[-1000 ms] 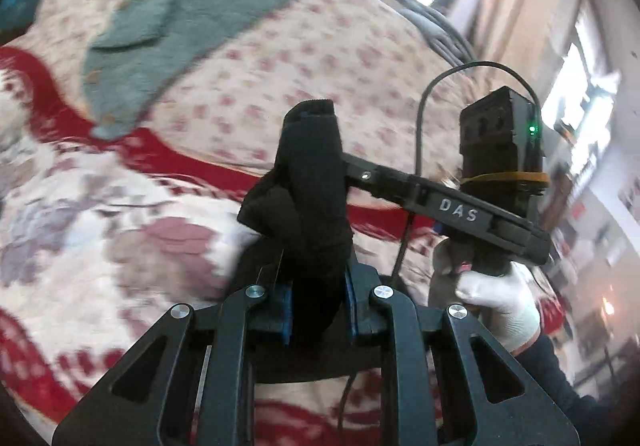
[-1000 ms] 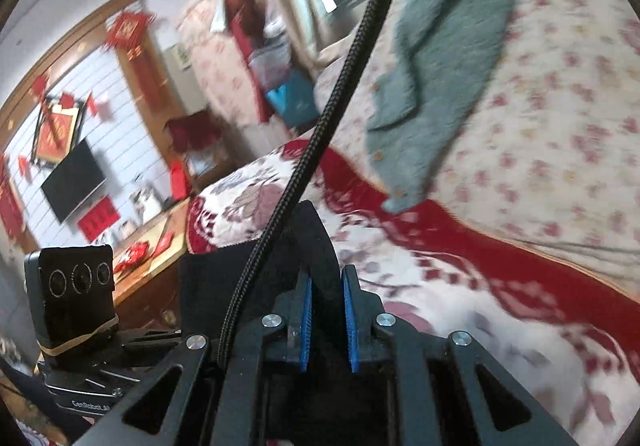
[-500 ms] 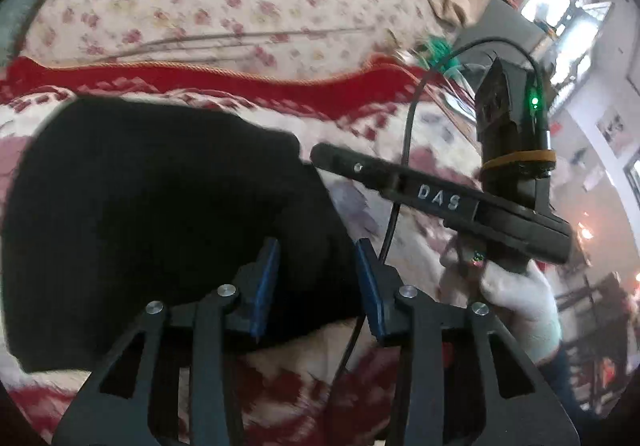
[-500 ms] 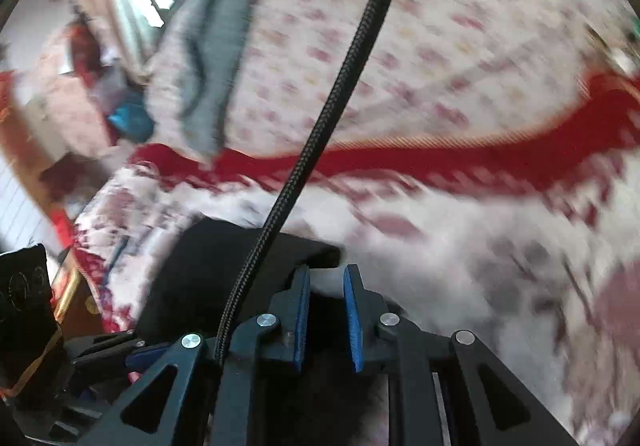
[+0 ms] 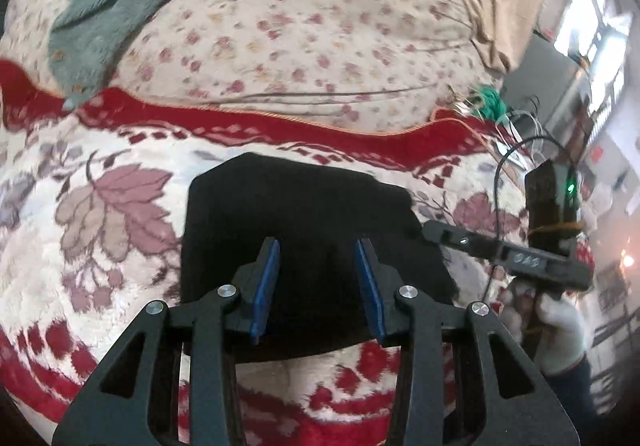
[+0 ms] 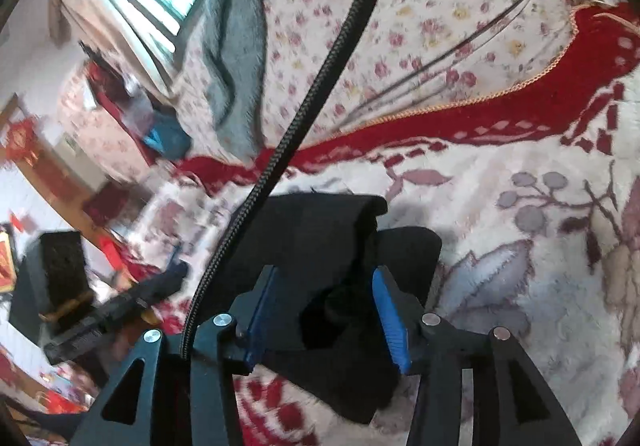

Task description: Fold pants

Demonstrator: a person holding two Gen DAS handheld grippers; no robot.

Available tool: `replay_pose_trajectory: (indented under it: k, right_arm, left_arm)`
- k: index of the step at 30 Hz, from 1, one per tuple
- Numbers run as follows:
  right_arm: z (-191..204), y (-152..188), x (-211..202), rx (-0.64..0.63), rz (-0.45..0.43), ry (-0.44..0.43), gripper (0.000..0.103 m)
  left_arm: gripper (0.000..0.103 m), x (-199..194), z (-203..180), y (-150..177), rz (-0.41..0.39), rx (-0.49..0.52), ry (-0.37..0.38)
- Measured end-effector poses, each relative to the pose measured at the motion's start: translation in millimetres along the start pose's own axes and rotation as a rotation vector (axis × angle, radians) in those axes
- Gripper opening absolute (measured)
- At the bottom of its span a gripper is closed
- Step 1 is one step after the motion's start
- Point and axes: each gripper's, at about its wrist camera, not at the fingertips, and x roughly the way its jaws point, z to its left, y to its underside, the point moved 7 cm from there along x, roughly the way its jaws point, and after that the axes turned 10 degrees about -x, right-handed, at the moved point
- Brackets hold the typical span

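My left gripper (image 5: 316, 286) is hovering with jaws spread wide, gripping nothing, over the black pants (image 5: 304, 230), which are lying folded on the floral blanket (image 5: 100, 213). My right gripper (image 6: 326, 310) is likewise gaping, empty, above the pants' bunched edge. Lettering on the right gripper's bar (image 5: 528, 258) is showing too blurred to read. No containers in view.

Both hand-held grippers released, pants (image 5: 304, 230) now lying folded on blanket (image 5: 100, 246)
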Motion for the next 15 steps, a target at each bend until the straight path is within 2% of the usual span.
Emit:
replay_pose_trajectory:
  k: [2, 8, 9, 10, 11, 15]
  right_arm:
    - [-6, -1, 12, -0.004, 0.022, 0.030, 0.048]
    - [-7, -4, 37, 0.016, 0.019, -0.034, 0.046]
    - [-3, -4, 37, 0.001, 0.006, -0.039, 0.042]
    - [2, -4, 38, -0.020, 0.000, -0.036, 0.036]
    - [7, -2, 35, -0.048, -0.012, -0.036, 0.026]
    - [19, 2, 19, -0.067, -0.052, -0.060, 0.016]
  left_arm:
    - [0.042, 5, 5, 0, 0.014, -0.013, 0.002]
    - [0.043, 28, 11, 6, 0.016, -0.004, -0.040]
    - [0.045, 31, 10, 6, 0.012, -0.005, -0.046]
    - [0.053, 32, 9, 6, 0.006, -0.004, -0.042]
    - [0.061, 33, 8, 7, 0.000, -0.003, -0.033]
    - [0.062, 32, -5, 11, -0.016, 0.041, -0.042]
